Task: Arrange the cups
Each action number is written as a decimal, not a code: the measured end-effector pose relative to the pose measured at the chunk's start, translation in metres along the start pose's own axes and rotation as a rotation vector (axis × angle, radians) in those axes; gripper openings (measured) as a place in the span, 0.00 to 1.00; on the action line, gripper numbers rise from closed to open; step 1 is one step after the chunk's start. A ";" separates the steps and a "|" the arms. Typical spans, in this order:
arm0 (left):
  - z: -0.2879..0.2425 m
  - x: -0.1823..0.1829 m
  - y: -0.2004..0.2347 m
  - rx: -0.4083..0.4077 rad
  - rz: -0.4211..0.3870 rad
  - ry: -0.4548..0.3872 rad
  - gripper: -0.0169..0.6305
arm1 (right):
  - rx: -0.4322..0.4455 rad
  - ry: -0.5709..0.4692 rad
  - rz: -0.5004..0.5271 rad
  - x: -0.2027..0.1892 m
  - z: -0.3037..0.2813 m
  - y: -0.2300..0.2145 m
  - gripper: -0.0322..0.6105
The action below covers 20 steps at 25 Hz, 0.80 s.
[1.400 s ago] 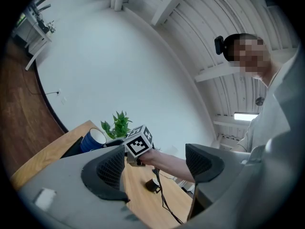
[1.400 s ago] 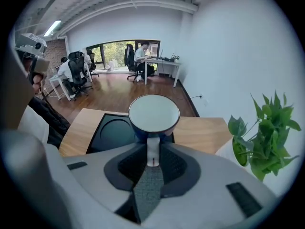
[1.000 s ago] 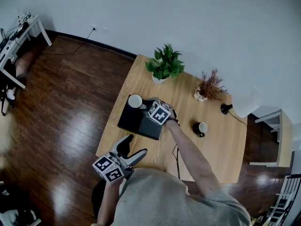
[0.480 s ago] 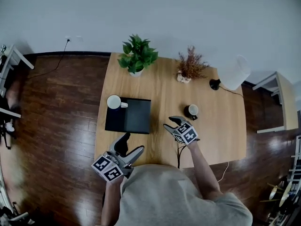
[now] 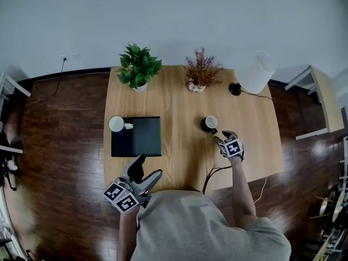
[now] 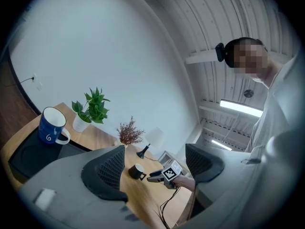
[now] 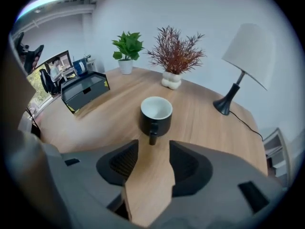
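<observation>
One round black cup (image 7: 156, 116), perhaps ceramic

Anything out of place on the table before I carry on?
Nothing spilled or tipped. Only mismatch: the blue mug stands on the black mat, the black mug alone on the bare table.
</observation>
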<state>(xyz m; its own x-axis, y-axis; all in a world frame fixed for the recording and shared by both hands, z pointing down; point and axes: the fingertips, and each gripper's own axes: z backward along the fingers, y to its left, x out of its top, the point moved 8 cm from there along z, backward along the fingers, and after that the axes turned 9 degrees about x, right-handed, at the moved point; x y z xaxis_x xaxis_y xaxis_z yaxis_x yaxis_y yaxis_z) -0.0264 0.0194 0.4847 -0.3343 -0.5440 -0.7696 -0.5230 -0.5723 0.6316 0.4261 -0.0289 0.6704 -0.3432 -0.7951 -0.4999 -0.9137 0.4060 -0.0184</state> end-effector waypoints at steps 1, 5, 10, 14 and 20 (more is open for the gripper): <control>-0.001 0.000 -0.001 -0.001 -0.004 0.003 0.63 | 0.003 0.009 0.002 0.001 -0.005 -0.004 0.38; -0.005 0.000 -0.005 -0.005 -0.017 0.003 0.63 | 0.044 0.048 0.024 0.010 -0.025 -0.011 0.33; -0.003 0.001 -0.005 0.003 -0.019 -0.003 0.63 | 0.051 0.117 0.036 0.024 -0.042 -0.014 0.26; 0.001 0.000 -0.003 0.019 -0.013 -0.013 0.63 | 0.043 0.192 0.059 0.030 -0.043 -0.016 0.18; 0.008 -0.008 0.006 0.035 0.000 -0.017 0.63 | 0.079 0.132 0.056 0.034 -0.032 -0.005 0.18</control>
<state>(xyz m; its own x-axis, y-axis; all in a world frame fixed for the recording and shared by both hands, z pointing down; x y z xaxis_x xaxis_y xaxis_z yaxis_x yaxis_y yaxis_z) -0.0327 0.0251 0.4937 -0.3474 -0.5336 -0.7711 -0.5498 -0.5502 0.6284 0.4124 -0.0723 0.6813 -0.4236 -0.8204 -0.3841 -0.8741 0.4814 -0.0643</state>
